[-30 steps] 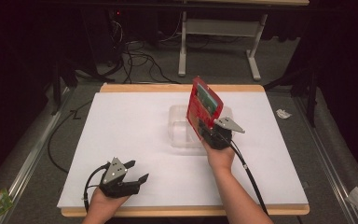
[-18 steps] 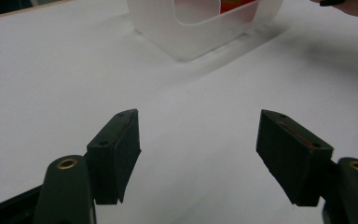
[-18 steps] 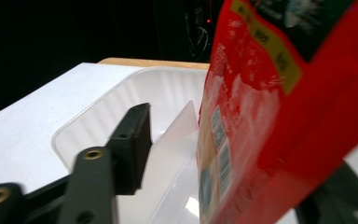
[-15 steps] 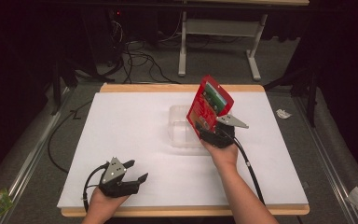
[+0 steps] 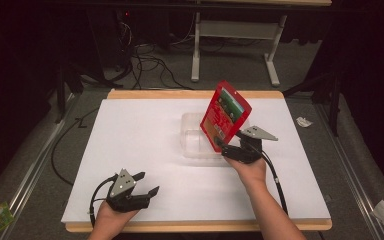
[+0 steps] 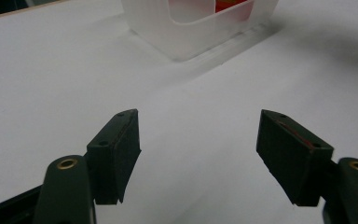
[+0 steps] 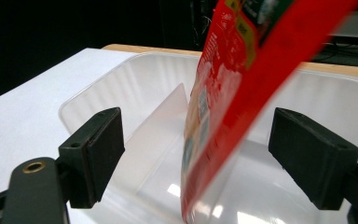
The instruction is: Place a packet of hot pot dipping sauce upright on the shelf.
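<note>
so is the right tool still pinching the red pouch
Apart. The right gripper view shows the right tool, just opened, with both pads clear of the red pouch standing between them.

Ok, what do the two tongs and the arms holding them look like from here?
Both are black handheld tools. The left tongs and right tongs each carry a grey three-cornered plate on top and trail a black cable. The pads are blocky and dark, on arms with brass-ringed holes. The forearms are bare, with no sleeves.
</note>
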`<action>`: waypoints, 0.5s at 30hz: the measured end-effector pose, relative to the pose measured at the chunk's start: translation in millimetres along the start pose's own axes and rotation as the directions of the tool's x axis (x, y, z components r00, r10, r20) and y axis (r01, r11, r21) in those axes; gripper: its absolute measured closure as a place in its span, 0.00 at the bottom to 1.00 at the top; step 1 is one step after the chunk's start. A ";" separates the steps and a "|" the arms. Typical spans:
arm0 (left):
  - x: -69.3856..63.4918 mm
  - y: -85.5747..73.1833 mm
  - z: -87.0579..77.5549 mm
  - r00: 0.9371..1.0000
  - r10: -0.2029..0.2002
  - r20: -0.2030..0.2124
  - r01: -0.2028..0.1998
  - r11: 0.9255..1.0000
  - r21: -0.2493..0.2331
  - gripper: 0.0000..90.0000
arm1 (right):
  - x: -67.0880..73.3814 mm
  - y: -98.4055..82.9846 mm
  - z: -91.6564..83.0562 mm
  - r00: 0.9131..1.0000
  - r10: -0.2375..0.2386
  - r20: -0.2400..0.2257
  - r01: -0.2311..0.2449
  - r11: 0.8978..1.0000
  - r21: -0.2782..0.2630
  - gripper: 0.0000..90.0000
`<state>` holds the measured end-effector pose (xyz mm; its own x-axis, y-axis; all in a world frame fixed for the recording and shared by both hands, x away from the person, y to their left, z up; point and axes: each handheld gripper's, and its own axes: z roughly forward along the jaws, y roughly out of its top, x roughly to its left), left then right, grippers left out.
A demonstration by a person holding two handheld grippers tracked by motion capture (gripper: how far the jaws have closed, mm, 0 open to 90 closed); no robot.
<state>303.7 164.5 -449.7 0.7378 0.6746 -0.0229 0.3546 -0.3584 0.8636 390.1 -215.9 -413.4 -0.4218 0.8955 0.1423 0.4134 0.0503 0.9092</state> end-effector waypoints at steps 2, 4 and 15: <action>-0.3 0.0 0.3 1.000 0.002 0.001 -0.002 1.000 0.002 0.34 | -1.4 -1.2 -4.4 1.000 -0.004 -0.004 0.004 1.000 -0.003 0.20; -0.8 -0.2 1.2 1.000 0.003 0.004 -0.003 1.000 0.003 0.34 | -4.8 -5.5 -19.0 1.000 -0.011 -0.013 0.011 1.000 -0.010 0.20; -1.4 -1.3 2.2 1.000 -0.009 0.013 0.009 1.000 -0.002 0.34 | -31.9 -43.9 -103.3 0.998 -0.069 -0.014 0.069 0.997 -0.016 0.19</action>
<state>303.5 162.5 -451.9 0.7420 0.6693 -0.0368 0.3598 -0.3514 0.8643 302.0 -292.3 -417.4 -0.4603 0.8837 0.0844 0.3705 0.1049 0.9229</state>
